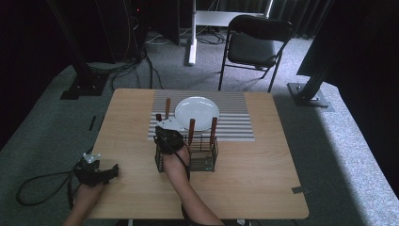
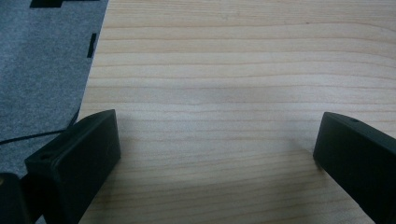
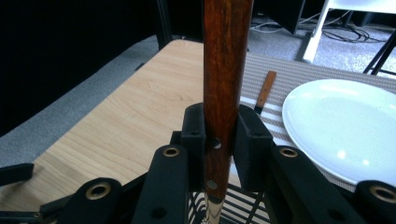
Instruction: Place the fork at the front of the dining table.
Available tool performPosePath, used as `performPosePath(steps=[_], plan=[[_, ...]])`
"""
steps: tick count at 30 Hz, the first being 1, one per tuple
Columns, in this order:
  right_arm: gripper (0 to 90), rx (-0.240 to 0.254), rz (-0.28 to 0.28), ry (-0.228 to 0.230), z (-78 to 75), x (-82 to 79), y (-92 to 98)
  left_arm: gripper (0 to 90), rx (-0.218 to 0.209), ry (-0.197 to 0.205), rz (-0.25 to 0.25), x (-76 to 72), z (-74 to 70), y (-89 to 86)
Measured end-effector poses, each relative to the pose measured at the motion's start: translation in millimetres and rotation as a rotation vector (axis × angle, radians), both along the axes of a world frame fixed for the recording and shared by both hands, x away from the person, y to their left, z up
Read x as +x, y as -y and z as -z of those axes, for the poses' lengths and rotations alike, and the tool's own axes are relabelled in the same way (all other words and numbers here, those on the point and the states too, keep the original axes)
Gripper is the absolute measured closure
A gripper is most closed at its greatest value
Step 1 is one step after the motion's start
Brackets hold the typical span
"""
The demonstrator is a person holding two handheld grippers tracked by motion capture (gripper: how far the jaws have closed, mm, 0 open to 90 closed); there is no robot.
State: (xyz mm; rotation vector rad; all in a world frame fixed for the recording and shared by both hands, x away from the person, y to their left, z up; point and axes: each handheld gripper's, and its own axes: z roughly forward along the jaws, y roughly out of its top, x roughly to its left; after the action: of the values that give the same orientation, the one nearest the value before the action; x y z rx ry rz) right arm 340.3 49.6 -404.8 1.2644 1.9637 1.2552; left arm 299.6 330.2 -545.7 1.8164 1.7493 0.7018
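1. Right gripper (image 3: 220, 140): fingers (image 3: 194, 135) clamped on the wooden handle (image 3: 224, 65) of a piece of cutlery. Handle stands upright, lower end down in the wire caddy (image 1: 209, 157). In the high view the right gripper (image 1: 167, 136) sits over the caddy's left end.
2. Left gripper (image 1: 110, 172): near left of the worktop (image 1: 263, 169), well apart from the caddy. Its fingers (image 2: 79, 158) stand wide, nothing between them, bare wood below.
3. Two more wooden handles (image 1: 191, 128) stand upright in the caddy, to the right of the held one. Another utensil (image 3: 265, 88) lies flat on the striped mat (image 1: 235, 127), left of the white plate (image 1: 197, 113).
4. Handling, judged: handle is stiff and light, polished wood, likely a bit slick. The grip sits low on the handle near the rivets, which should give good control. Type of metal end hidden in the caddy; can't tell if knife or fork.
5. Lift straight up so the tip clears the wires without snagging. The caddy is light and could tip or drag if the tip catches.
6. Plate is fragile; set cutlery beside it gently.
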Motion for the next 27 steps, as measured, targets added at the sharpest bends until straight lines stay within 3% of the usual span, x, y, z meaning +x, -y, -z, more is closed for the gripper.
performPosePath(steps=[9,27], plan=[[75.9,0.014,0.001,0.025,-16.0,-1.0,3.9,0.4,0.0,0.0,0.0,0.0,0.0,0.0],[75.8,0.051,-0.01,0.121,-69.4,4.5,6.5,0.4,-0.002,0.003,-0.002,0.1,0.3,0.2]])
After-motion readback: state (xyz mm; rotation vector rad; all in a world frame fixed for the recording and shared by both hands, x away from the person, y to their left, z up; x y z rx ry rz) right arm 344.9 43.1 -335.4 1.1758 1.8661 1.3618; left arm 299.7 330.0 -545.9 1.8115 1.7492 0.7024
